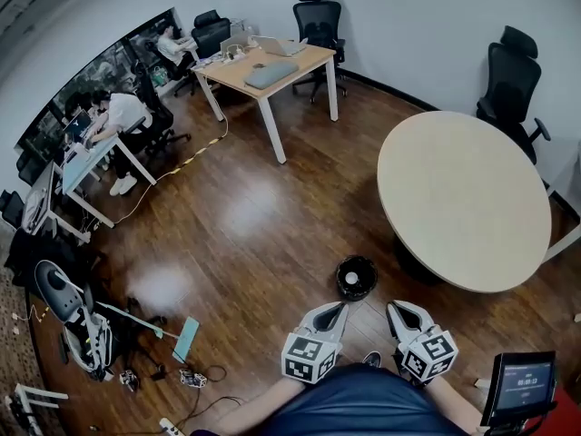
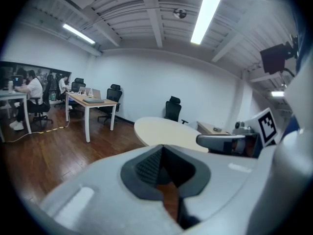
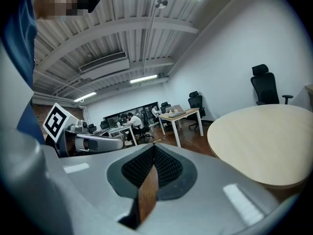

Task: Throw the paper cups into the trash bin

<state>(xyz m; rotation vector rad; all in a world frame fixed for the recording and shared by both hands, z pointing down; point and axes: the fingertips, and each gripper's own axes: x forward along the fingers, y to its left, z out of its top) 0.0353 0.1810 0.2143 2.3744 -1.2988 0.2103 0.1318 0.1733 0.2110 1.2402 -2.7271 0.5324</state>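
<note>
A small black trash bin (image 1: 356,277) stands on the wooden floor beside the round table, with a white paper cup (image 1: 351,280) lying inside it. My left gripper (image 1: 341,307) and right gripper (image 1: 393,306) hover side by side just short of the bin, close to my body, both pointing forward. Each is shut, with nothing between its jaws. In the left gripper view the jaws of the left gripper (image 2: 162,147) meet at the tip. The right gripper (image 3: 154,146) looks the same in its own view. No other cup shows on the floor or on the tables.
A round beige table (image 1: 463,198) fills the right side, with a black office chair (image 1: 510,84) behind it. A rectangular desk (image 1: 263,71) stands far ahead. People sit at desks on the left. Cables and gear (image 1: 91,330) litter the floor at lower left. A small screen (image 1: 519,384) sits at lower right.
</note>
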